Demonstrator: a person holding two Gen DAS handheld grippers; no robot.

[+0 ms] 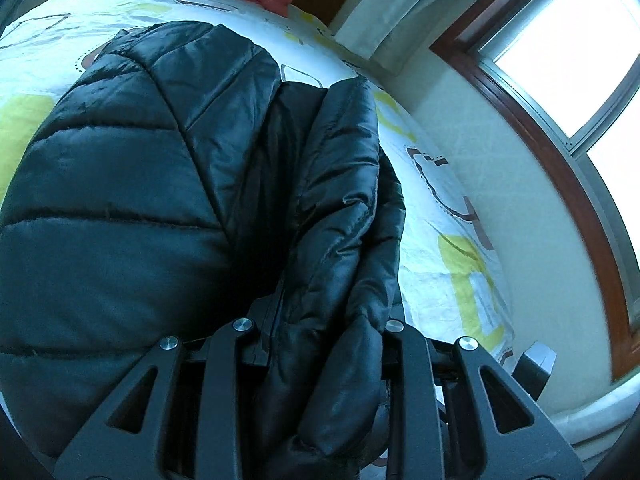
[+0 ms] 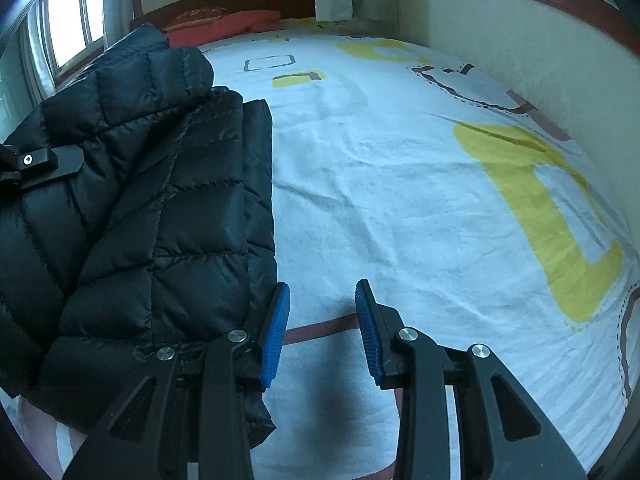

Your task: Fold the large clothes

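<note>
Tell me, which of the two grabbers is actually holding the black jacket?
The left gripper: jacket fabric is bunched between its fingers. The right gripper has only bedsheet between its pads.

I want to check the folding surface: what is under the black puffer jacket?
The black puffer jacket lies on a white bed sheet with yellow and brown shapes. The sheet directly beneath it is covered and cannot be seen.

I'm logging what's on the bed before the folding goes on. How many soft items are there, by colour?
Black: 1, the puffer jacket
Red: 1, the pillow at the headboard end; it may be more than one piece
White with yellow and brown shapes: 1, the bedsheet
Total: 3
</note>
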